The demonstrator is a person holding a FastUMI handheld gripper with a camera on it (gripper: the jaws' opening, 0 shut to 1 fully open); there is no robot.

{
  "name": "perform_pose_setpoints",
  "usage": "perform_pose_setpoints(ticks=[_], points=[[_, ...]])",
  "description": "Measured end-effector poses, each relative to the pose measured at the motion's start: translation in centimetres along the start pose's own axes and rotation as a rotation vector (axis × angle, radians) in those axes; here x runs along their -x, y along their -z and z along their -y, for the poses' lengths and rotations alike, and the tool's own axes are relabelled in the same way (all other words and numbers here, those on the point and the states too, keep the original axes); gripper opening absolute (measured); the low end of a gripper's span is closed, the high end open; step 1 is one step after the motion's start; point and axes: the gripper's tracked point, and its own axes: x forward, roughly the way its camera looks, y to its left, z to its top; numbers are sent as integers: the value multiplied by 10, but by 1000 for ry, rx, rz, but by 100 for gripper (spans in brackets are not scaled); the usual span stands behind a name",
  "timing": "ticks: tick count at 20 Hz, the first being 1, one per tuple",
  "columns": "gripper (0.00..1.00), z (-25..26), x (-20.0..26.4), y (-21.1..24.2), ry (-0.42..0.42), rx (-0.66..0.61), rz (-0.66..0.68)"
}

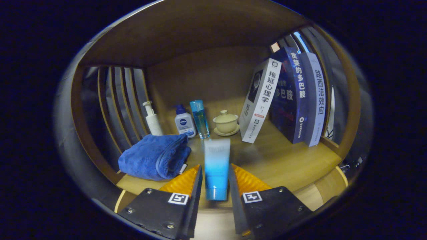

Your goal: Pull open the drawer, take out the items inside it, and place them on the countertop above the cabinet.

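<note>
Gripper view gives me the wooden worktop [283,160] under a wooden overhang, with slatted sides to left and right. Biggest on it are three books [293,96] standing upright and leaning a little, off to the right beyond the fingers. Left of the fingers I see a folded blue towel [155,156] lying flat. My gripper [216,180] is clamped on a blue-and-white tube [217,166], both fingers pressing its sides, the tube upright with its pale end up and just above the worktop's front edge; I can't tell whether it touches the wood. Further back stand a white bottle with a blue cap [184,121], a white pump bottle [152,119], a clear blue bottle [199,118] and a small lidded cup on a saucer [226,122].
</note>
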Motion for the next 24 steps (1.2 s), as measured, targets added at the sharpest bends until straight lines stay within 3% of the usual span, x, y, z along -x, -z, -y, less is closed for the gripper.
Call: perform_pose_setpoints(ticks=[10,16,24], points=[[46,18,-5,-4,74,-36,-6],[95,25,29,0,80,-101,-38],[99,19,107,15,52,6,-28]])
